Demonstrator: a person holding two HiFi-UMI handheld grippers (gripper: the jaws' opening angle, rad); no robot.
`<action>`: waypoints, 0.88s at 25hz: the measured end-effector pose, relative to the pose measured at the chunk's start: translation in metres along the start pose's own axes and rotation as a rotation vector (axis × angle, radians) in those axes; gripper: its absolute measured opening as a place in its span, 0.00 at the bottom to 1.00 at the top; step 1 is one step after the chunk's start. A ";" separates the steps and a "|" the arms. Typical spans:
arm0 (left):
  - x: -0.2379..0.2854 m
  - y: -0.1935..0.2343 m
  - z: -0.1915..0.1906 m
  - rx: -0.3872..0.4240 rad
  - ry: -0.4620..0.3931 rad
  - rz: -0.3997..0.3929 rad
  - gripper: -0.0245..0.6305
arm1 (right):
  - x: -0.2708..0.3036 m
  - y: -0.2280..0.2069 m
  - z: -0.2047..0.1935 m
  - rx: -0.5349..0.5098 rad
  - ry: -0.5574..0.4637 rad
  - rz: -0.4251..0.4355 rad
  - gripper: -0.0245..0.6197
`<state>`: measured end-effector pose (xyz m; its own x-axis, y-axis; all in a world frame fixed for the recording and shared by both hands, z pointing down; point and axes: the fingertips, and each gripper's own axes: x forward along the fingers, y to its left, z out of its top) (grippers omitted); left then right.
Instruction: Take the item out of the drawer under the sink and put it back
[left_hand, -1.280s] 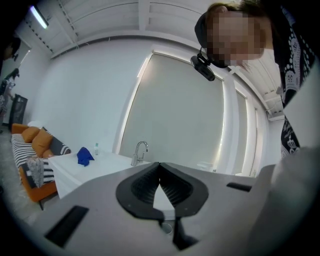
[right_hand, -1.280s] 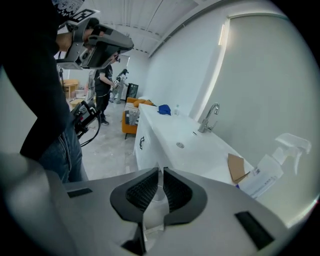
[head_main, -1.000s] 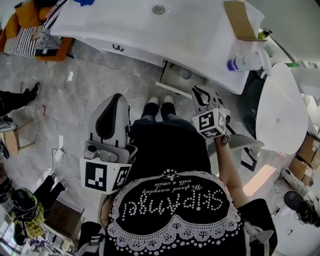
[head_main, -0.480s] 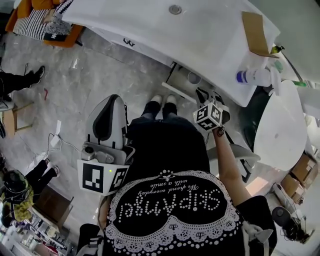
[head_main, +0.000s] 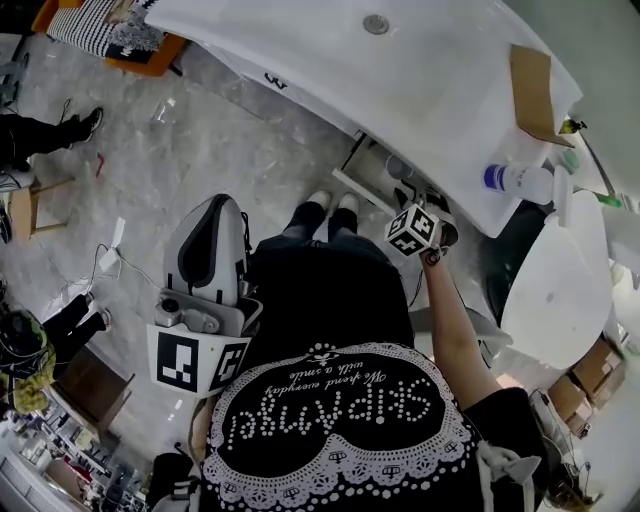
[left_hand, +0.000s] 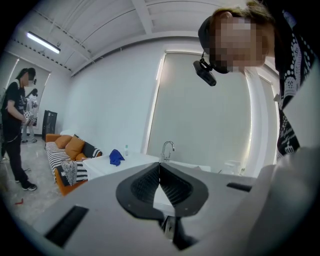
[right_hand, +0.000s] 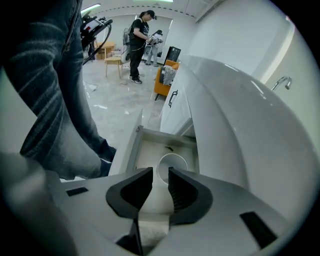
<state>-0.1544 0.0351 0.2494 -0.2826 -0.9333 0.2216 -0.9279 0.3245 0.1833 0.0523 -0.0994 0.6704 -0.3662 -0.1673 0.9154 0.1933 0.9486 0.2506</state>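
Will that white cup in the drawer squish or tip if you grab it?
The white cup looks thin-rimmed and seems empty, so it is probably light and squashable. It stands upright in the drawer, so a sideways nudge might tip it. Being round, it could then roll.

2 hand-held grippers, 1 drawer, 1 cup, 1 faucet, 1 spray bottle, 1 cardboard sheet

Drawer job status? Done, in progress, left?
Done: the drawer under the sink is pulled open.
In hand: the right gripper points down at the white cup inside the drawer. Its jaws have just been opening, and nothing is gripped yet. The left gripper is shut and empty, away from the drawer.
Left: grip the cup, lift it out, put it back.
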 end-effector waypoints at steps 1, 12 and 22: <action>0.001 0.000 0.000 0.002 0.004 0.001 0.04 | 0.004 -0.001 -0.001 -0.007 0.006 -0.002 0.18; 0.014 -0.005 -0.004 0.013 0.047 -0.005 0.04 | 0.037 -0.001 -0.011 -0.072 0.056 0.036 0.18; 0.022 -0.007 -0.008 0.017 0.087 -0.005 0.04 | 0.071 0.005 -0.011 -0.107 0.086 0.099 0.18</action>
<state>-0.1521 0.0135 0.2611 -0.2564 -0.9178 0.3033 -0.9336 0.3164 0.1682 0.0375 -0.1093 0.7406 -0.2618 -0.1011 0.9598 0.3222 0.9283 0.1856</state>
